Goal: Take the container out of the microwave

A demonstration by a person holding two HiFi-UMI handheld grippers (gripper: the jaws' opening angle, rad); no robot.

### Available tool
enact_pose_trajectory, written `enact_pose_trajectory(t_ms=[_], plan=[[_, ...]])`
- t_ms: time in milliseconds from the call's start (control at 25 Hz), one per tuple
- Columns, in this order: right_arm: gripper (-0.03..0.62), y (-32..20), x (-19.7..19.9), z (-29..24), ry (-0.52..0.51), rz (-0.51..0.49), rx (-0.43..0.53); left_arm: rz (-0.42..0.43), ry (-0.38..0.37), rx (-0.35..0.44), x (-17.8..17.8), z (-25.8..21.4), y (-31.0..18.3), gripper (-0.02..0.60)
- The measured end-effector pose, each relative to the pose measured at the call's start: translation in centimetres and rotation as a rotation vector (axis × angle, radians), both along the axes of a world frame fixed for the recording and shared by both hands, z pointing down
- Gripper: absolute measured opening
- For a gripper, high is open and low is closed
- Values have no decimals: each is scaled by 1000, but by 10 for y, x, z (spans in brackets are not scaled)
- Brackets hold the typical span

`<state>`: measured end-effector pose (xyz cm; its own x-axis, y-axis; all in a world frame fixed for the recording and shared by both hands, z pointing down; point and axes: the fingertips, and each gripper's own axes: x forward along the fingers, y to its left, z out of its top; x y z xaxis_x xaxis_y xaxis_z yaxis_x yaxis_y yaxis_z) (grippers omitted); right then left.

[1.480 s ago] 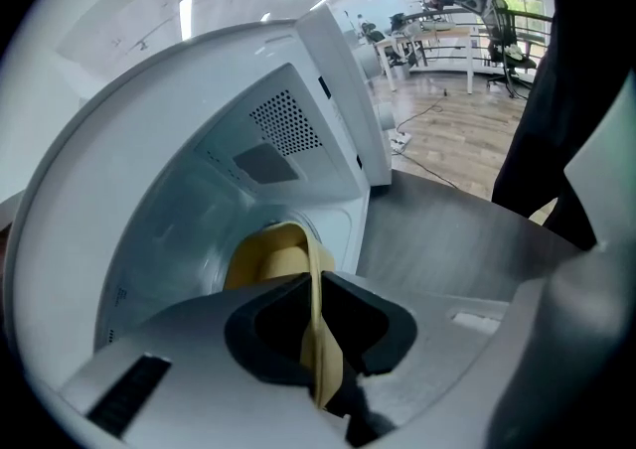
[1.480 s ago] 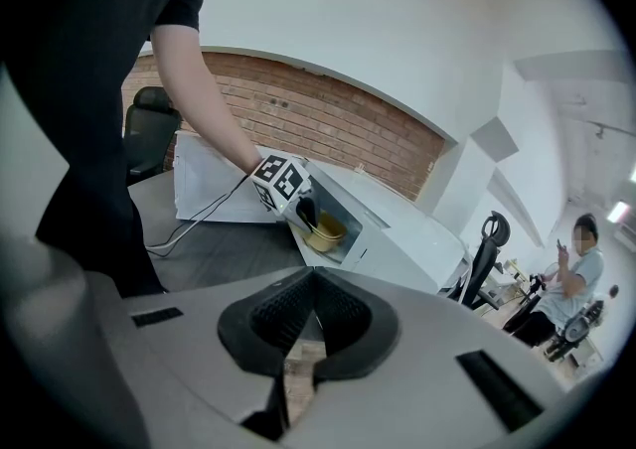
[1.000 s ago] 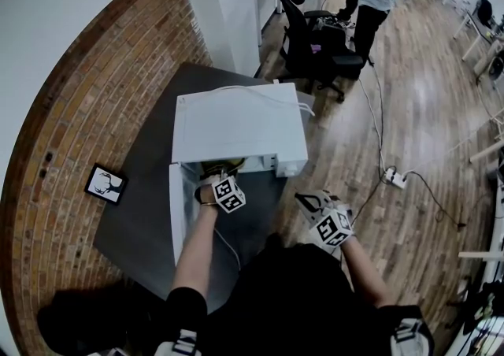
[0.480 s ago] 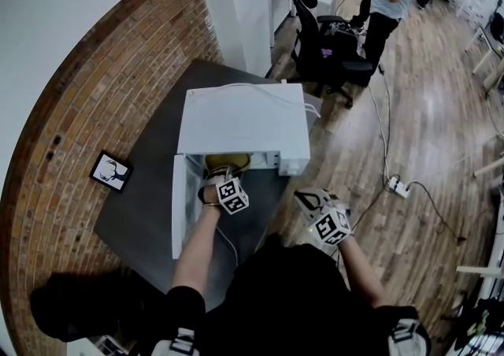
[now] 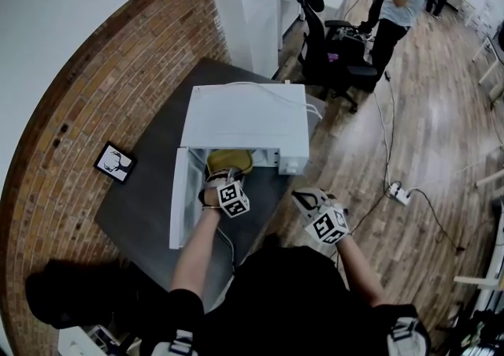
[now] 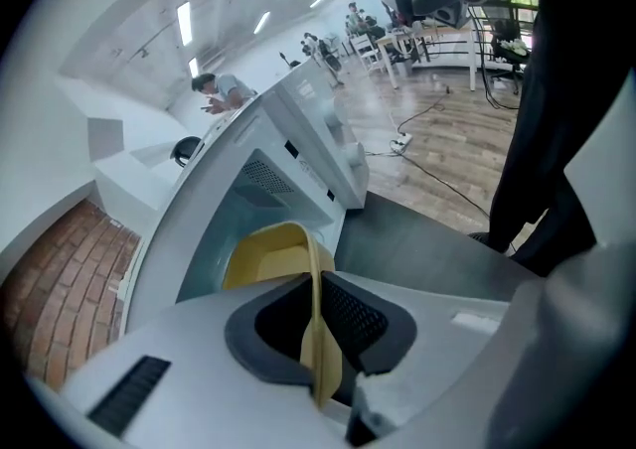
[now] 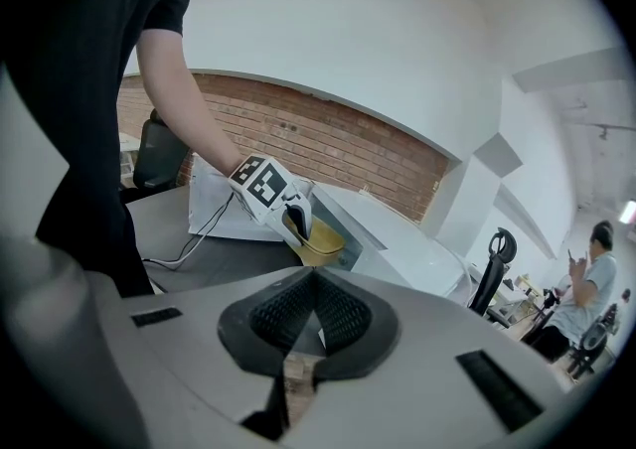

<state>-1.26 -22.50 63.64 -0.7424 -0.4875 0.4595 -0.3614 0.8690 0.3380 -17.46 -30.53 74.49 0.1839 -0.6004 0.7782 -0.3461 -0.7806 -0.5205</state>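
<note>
The white microwave (image 5: 244,118) stands on a dark table, its door (image 5: 179,209) swung open to the left. A yellow container (image 5: 230,161) sits at the mouth of the oven, partly out. My left gripper (image 5: 223,179) is shut on the container's near rim; in the left gripper view the thin yellow rim (image 6: 318,338) runs between the jaws, with the container's body (image 6: 263,253) just inside the microwave (image 6: 308,134). My right gripper (image 5: 304,199) hangs shut and empty off the table's right side. The right gripper view shows the right gripper (image 7: 313,323) pointing at the left gripper (image 7: 290,215) and the container (image 7: 320,238).
The dark table (image 5: 142,205) stands against a curved brick wall (image 5: 87,118) and bears a small framed deer picture (image 5: 115,163). A white cable (image 5: 227,240) trails from the left gripper. Behind are a black office chair (image 5: 331,43), a standing person (image 5: 398,4), and a floor power strip (image 5: 398,194).
The left gripper has drawn back a little toward me with the yellow container, so more of it shows at the oven's mouth. The right gripper has stayed about where it was.
</note>
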Motion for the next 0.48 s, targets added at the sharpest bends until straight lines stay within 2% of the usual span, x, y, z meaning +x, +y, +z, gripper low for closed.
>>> enact_pose_trajectory(t_ms=[480], plan=[[0,14,15,-4,-14,-34,-4,-30,-3,-5,14,-8,32,29]])
